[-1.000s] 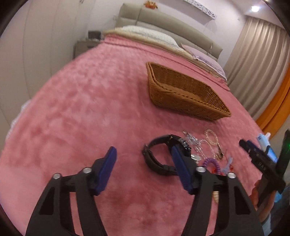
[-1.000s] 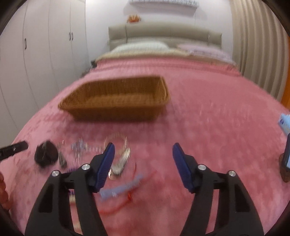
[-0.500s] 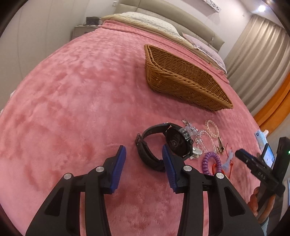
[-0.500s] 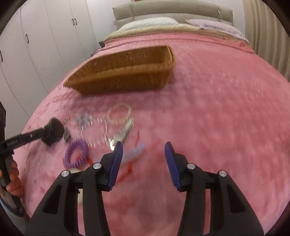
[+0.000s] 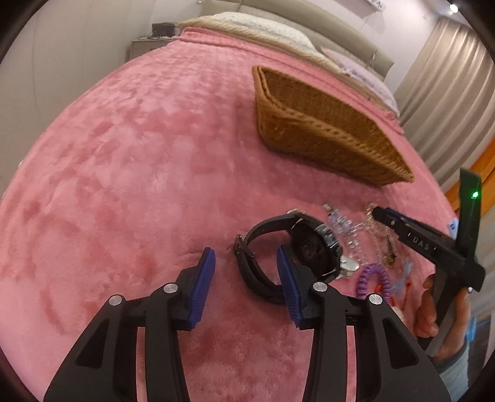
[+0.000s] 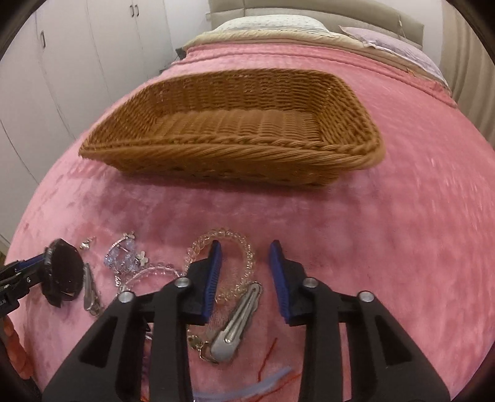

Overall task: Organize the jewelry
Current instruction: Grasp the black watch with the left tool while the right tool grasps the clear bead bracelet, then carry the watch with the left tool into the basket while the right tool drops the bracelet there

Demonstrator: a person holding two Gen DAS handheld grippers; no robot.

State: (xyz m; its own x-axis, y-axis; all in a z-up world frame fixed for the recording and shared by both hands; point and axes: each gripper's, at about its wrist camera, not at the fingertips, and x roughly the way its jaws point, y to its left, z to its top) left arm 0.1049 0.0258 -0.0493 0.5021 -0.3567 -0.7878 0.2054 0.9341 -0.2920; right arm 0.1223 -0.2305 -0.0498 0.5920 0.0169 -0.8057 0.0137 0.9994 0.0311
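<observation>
A black watch [image 5: 309, 247] lies on the pink blanket [image 5: 139, 154]. My left gripper [image 5: 247, 278] stands open over it. The strap loop lies between the jaws, against the right pad and clear of the left one. Beside the watch [image 6: 62, 272] lies a heap of jewelry. My right gripper [image 6: 246, 272] hangs over a clear bead bracelet [image 6: 247, 256] and a silver hair clip [image 6: 238, 318]. Its jaws are closing, with the bracelet's right side and the clip between them, and the pads press on neither. A brown wicker basket [image 6: 232, 151] stands behind the heap.
A purple coil tie [image 5: 371, 278], a blue crystal piece [image 6: 123, 256], a small clip [image 6: 89, 293] and red thread [image 6: 269, 355] also lie in the heap. Pillows [image 6: 269, 23] are at the bed's head. A person's hand [image 5: 433, 309] holds the right gripper [image 5: 380, 215].
My left gripper's jaws narrowed and it came down over the watch strap. My right gripper moved forward and down over the bracelet and the clip, and its jaws narrowed.
</observation>
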